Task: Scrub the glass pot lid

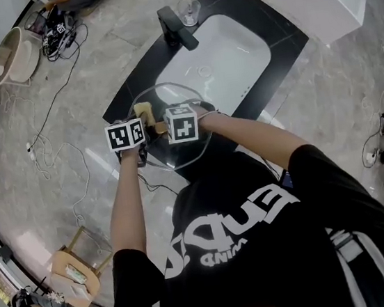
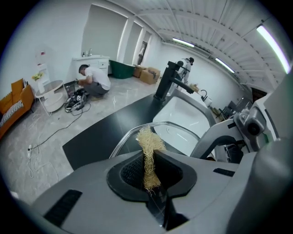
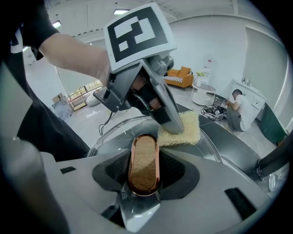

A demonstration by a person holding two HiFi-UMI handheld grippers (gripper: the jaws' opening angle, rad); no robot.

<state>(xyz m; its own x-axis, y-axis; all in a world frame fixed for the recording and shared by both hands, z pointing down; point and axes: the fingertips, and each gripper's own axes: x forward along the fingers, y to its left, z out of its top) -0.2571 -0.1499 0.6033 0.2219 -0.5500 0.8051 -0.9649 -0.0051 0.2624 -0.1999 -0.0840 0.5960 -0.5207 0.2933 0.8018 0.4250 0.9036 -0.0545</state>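
Observation:
The glass pot lid (image 1: pixel 191 153) is held up in front of the black counter. My right gripper (image 1: pixel 182 123) is shut on the lid's oval wooden knob (image 3: pixel 143 163), which has a copper rim and fills the gap between the jaws. My left gripper (image 1: pixel 126 135) is shut on a pale yellow loofah scrubber (image 2: pixel 148 147). In the right gripper view the scrubber (image 3: pixel 184 130) lies flat against the lid's glass (image 3: pixel 107 138) just beyond the knob, under the left gripper's jaws. The lid's metal rim (image 2: pixel 122 139) curves past the scrubber in the left gripper view.
Behind the lid are a white basin (image 1: pixel 221 57) set in the black counter (image 1: pixel 131 87), a black faucet (image 1: pixel 177 26) and a clear glass (image 1: pixel 188 9). Cables (image 1: pixel 55 125) trail over the marble floor. A person (image 2: pixel 94 81) crouches far off. A wooden stool (image 1: pixel 76 273) stands lower left.

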